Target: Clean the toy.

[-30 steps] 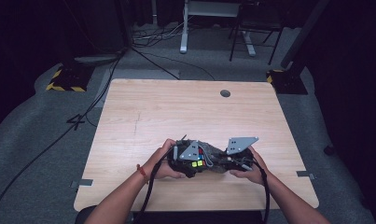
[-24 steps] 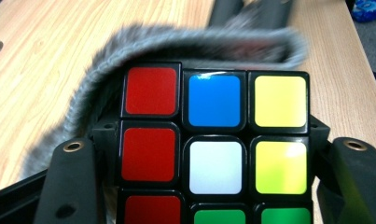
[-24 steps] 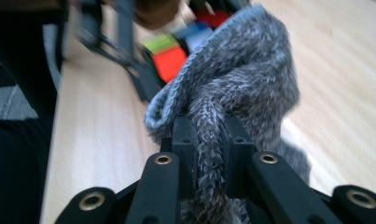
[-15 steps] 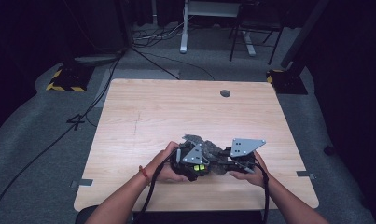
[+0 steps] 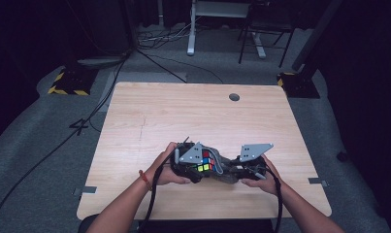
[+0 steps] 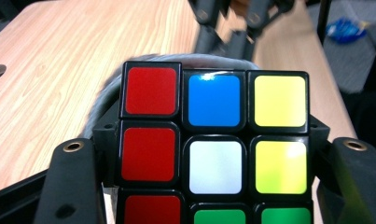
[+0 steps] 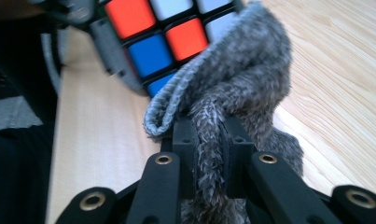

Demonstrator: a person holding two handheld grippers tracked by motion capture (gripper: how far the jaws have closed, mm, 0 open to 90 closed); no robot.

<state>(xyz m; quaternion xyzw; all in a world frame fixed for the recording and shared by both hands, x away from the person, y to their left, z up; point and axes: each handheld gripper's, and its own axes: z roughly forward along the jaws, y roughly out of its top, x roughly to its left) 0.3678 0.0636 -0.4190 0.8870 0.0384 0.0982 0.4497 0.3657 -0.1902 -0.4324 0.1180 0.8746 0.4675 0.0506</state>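
A Rubik's cube (image 5: 205, 161) sits between the jaws of my left gripper (image 5: 193, 165), which is shut on it near the table's front middle. In the left gripper view the cube (image 6: 216, 140) shows red, blue, yellow, white and green stickers, and the left gripper (image 6: 213, 145) clamps its sides. A grey knitted cloth (image 5: 218, 167) drapes against the cube. My right gripper (image 7: 209, 128) is shut on a fold of that cloth (image 7: 241, 79), with the cube (image 7: 150, 28) just beyond it. In the high view the right gripper (image 5: 232, 172) meets the left one over the wood.
The wooden table (image 5: 173, 116) stretches bare beyond the hands, with a round cable hole (image 5: 234, 97) near its far edge. Cables (image 5: 62, 145) trail over the grey floor at the left. A desk leg (image 5: 190, 34) and chair legs (image 5: 256, 43) stand behind the table.
The right gripper's grey plate has edged a little to the right. Both grips look unchanged.
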